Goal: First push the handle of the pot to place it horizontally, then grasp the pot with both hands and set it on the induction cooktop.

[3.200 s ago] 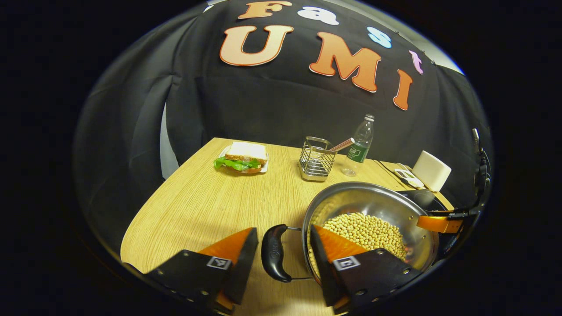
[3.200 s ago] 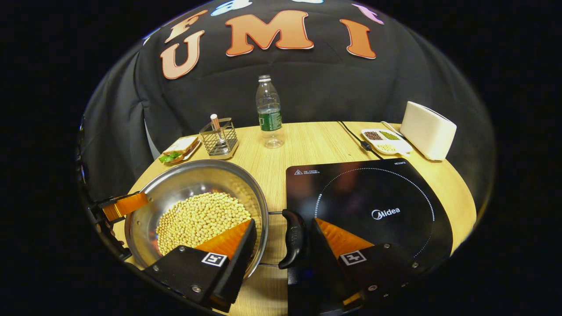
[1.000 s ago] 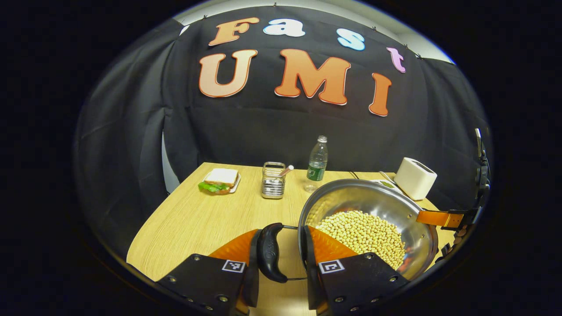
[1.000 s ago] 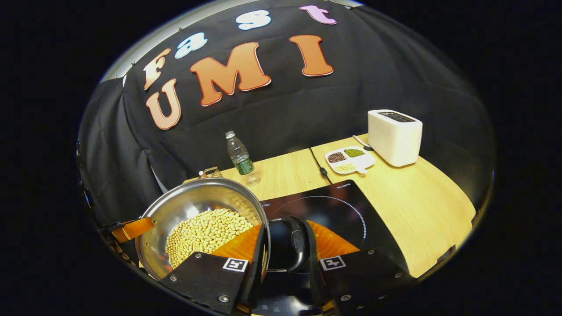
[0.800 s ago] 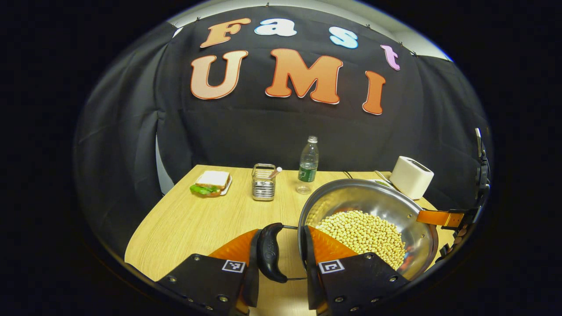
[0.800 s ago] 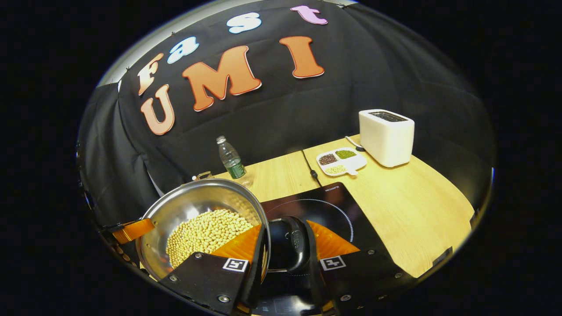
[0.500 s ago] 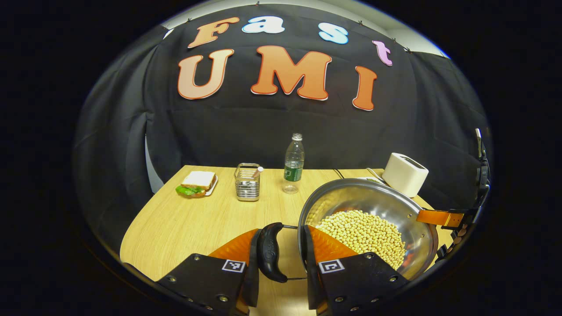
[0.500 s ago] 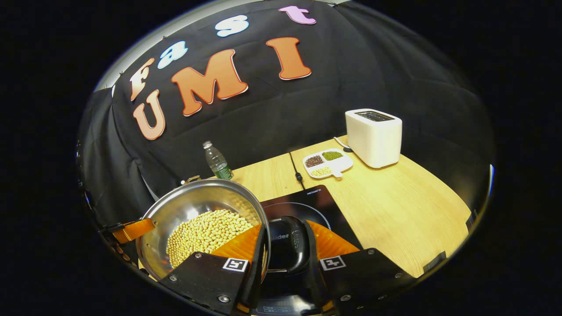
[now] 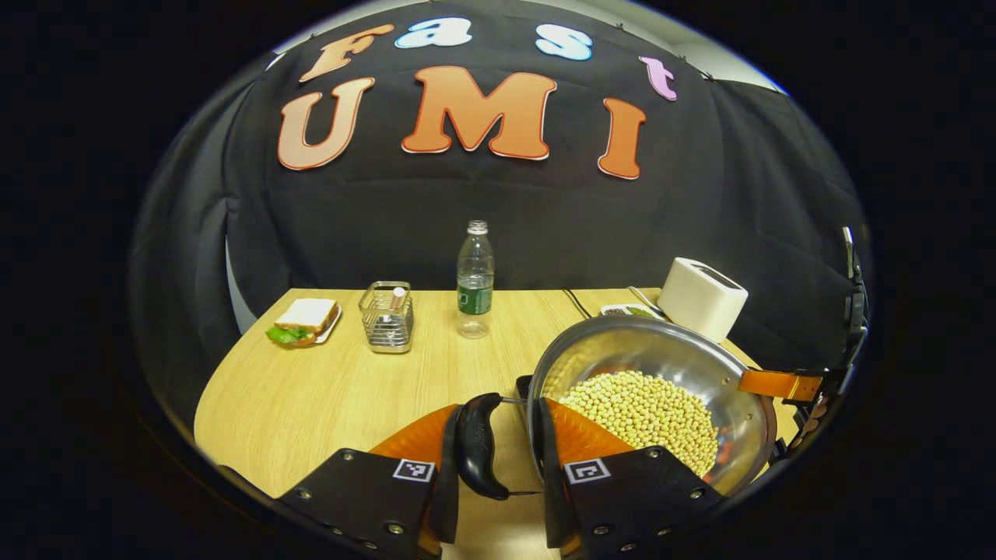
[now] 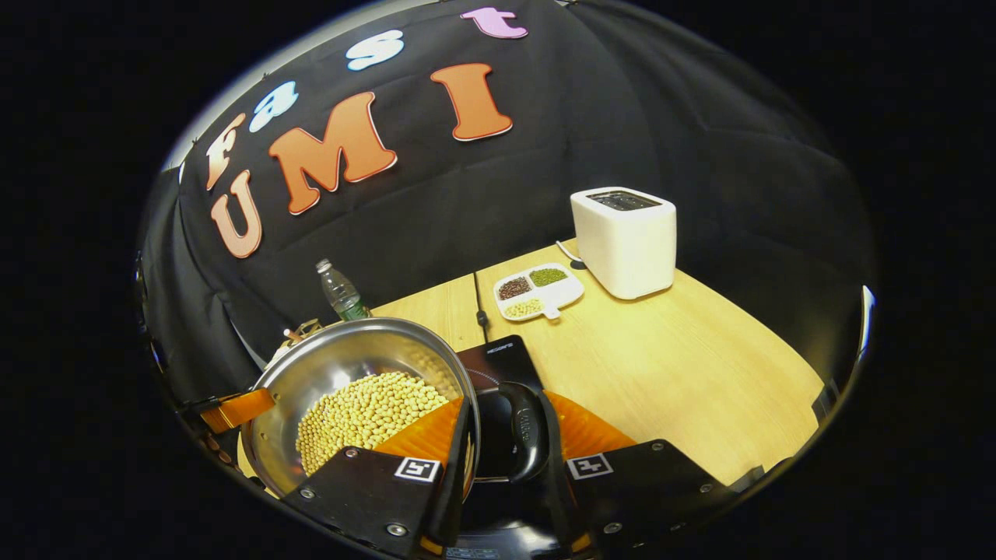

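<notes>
Each gripper clamps one side handle between its fingers: left gripper [image 9: 490,467], right gripper [image 10: 506,455]. Opposed grips keep the bean-filled pot [image 9: 650,404] level above the induction cooktop [image 10: 498,359].

Your steel pot of yellow beans [image 10: 366,389] hides most of the black induction cooktop [image 10: 498,359]. In the left gripper view, that pot [image 9: 661,373] covers nearly all of the white divided dish [image 9: 626,311] behind it, contents unreadable.

Sandwich [image 9: 303,320], wire caddy [image 9: 387,316], water bottle [image 9: 475,279], toaster [image 10: 623,241] and bean dish [image 10: 538,292] sit on the table [image 10: 669,365].
</notes>
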